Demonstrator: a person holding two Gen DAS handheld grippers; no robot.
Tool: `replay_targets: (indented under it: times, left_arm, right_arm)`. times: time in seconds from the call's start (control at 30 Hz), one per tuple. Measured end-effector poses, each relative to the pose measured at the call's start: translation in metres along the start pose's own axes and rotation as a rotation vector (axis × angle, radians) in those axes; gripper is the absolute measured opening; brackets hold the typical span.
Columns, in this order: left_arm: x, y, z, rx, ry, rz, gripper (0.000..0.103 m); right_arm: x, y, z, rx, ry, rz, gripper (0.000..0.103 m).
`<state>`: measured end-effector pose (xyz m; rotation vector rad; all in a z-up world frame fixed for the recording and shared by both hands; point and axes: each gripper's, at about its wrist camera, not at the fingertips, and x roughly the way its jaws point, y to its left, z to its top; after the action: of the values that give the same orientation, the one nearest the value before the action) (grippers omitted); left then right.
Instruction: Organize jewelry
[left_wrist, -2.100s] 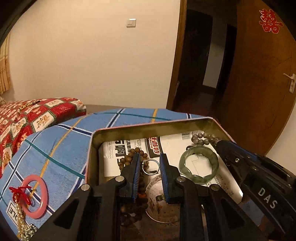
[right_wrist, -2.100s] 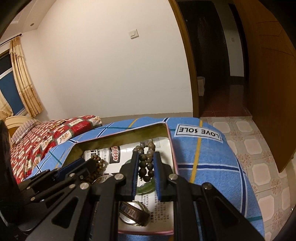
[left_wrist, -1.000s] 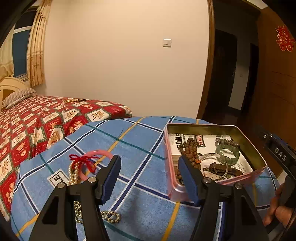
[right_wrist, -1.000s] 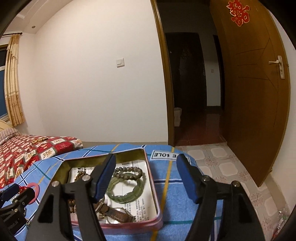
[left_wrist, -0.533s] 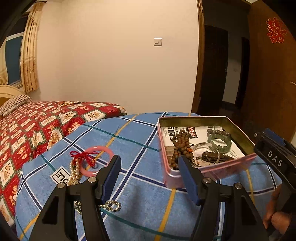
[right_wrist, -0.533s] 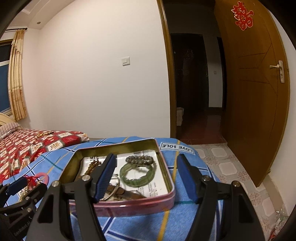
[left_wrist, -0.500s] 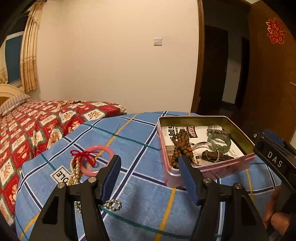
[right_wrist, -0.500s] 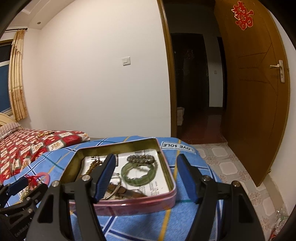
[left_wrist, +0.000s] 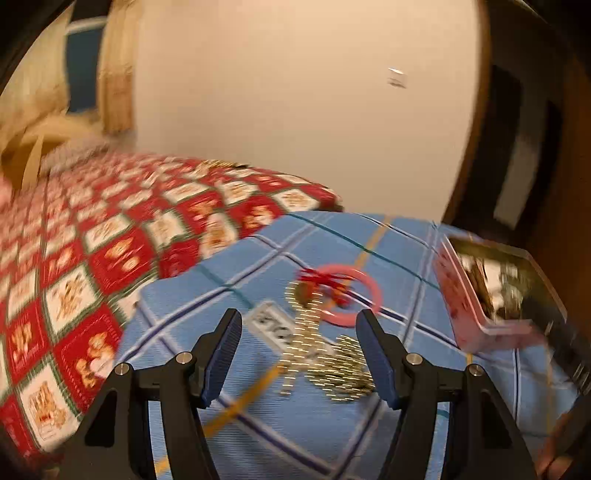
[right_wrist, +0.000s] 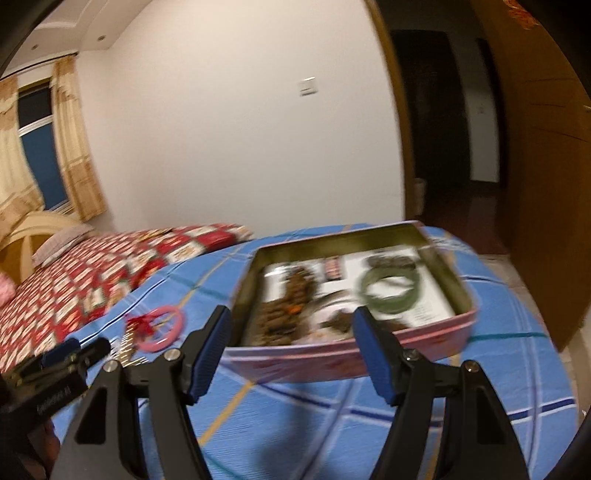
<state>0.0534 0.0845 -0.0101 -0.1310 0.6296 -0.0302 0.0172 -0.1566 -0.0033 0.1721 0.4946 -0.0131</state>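
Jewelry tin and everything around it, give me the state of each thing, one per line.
Jewelry tin: open, no lid on, holding pieces.
Green bangle: lying inside the tin.
Pink bangle: loose on the blue cloth, outside the tin.
Pearl necklace: heaped on the cloth.
Left tongs: open, empty.
Right tongs: open, empty.

No text is legible in either view. A white label (left_wrist: 275, 329) on the blue cloth (left_wrist: 369, 435) carries dark lettering smeared by motion; print on the paper (right_wrist: 428, 306) lining the tin (right_wrist: 332, 360) is likewise blurred beyond reading.
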Motion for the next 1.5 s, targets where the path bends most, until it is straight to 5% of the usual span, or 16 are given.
replay_targets:
  times: [0.2, 0.37, 0.6, 0.7, 0.77, 0.9, 1.1, 1.3, 1.43, 1.5]
  left_arm:
    - [0.0, 0.039, 0.007, -0.011, -0.017, 0.161, 0.064]
    - [0.006, 0.06, 0.005, -0.095, 0.018, 0.148, 0.064]
    - [0.009, 0.058, 0.005, -0.084, 0.018, 0.135, 0.065]
    - [0.01, 0.059, 0.004, -0.089, 0.024, 0.131, 0.065]
    - [0.012, 0.059, 0.004, -0.092, 0.032, 0.13, 0.065]
    - [0.014, 0.06, 0.003, -0.091, 0.045, 0.126, 0.065]
    - [0.025, 0.043, 0.004, -0.017, 0.097, 0.065, 0.065]
    - [0.058, 0.014, 0.006, 0.015, 0.226, -0.117, 0.065]
    - [0.075, -0.002, 0.003, 0.034, 0.263, -0.093, 0.064]
    - [0.075, -0.007, 0.002, 0.059, 0.264, -0.067, 0.036]
  right_arm:
    - [0.011, 0.047, -0.009, -0.104, 0.068, 0.099, 0.066]
    - [0.028, 0.079, -0.016, -0.151, 0.157, 0.186, 0.06]
    - [0.068, 0.133, -0.033, -0.249, 0.362, 0.327, 0.053]
    - [0.08, 0.147, -0.041, -0.3, 0.443, 0.313, 0.043]
    - [0.079, 0.147, -0.043, -0.314, 0.443, 0.316, 0.026]
    - [0.07, 0.133, -0.042, -0.285, 0.427, 0.333, 0.016]
    - [0.044, 0.099, -0.028, -0.17, 0.269, 0.353, 0.013]
    - [0.04, 0.083, -0.018, -0.113, 0.193, 0.283, 0.013]
    - [0.042, 0.079, -0.016, -0.08, 0.201, 0.291, 0.013]
    - [0.042, 0.077, -0.016, -0.069, 0.203, 0.294, 0.013]
